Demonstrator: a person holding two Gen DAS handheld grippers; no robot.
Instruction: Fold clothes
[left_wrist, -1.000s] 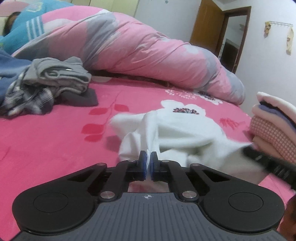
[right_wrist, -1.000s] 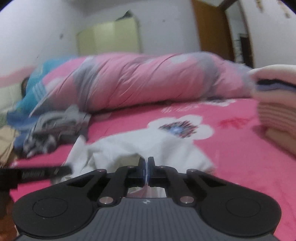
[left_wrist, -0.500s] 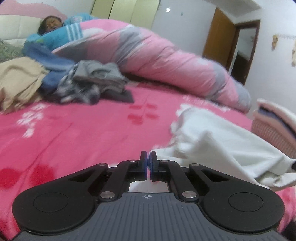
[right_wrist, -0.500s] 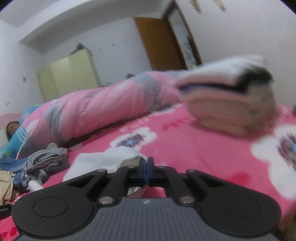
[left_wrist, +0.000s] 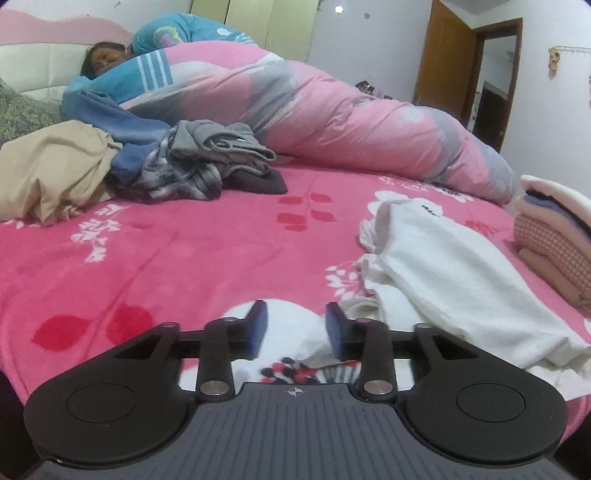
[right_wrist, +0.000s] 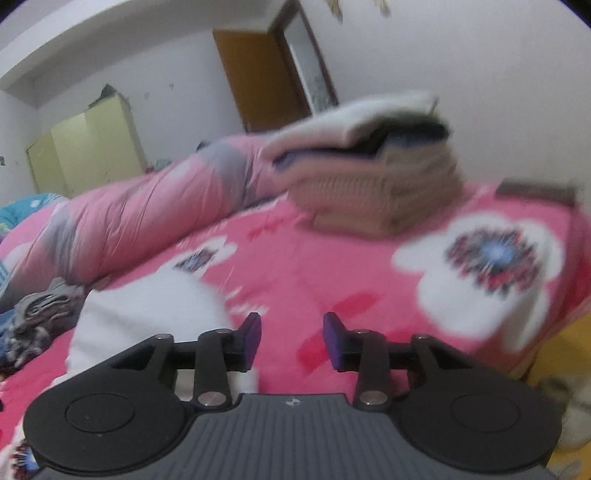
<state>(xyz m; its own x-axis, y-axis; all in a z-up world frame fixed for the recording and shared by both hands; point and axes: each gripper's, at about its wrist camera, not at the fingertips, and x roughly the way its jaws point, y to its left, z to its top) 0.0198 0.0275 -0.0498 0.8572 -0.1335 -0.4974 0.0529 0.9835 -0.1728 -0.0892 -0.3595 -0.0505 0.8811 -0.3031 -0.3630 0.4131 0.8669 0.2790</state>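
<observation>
Left wrist view: the left gripper (left_wrist: 295, 330) has just let go, nothing between its jaws. The rumpled white cotton garment (left_wrist: 454, 273) lies beside it on the pink flowery bedspread (left_wrist: 184, 258). It may bunch up again.

Right wrist view: the right gripper (right_wrist: 291, 338) has just opened too, empty. The garment lies left; folded stack (right_wrist: 369, 173) behind.

White garment (left_wrist: 454, 273) lies stretched out on the pink floral bedspread (left_wrist: 192, 258), crumpled and unfolded, one end bunched toward the far side, the other trailing toward the near edge. Folded stack (left_wrist: 554, 236) sits just beside it on the right: cream piece on top, dark blue layer under it, pink checked and peach pieces below. Unfolded pile (left_wrist: 207, 166) lies well apart at far left: grey, plaid and dark items tangled, beige cloth (left_wrist: 51, 173) beside them.
</observation>
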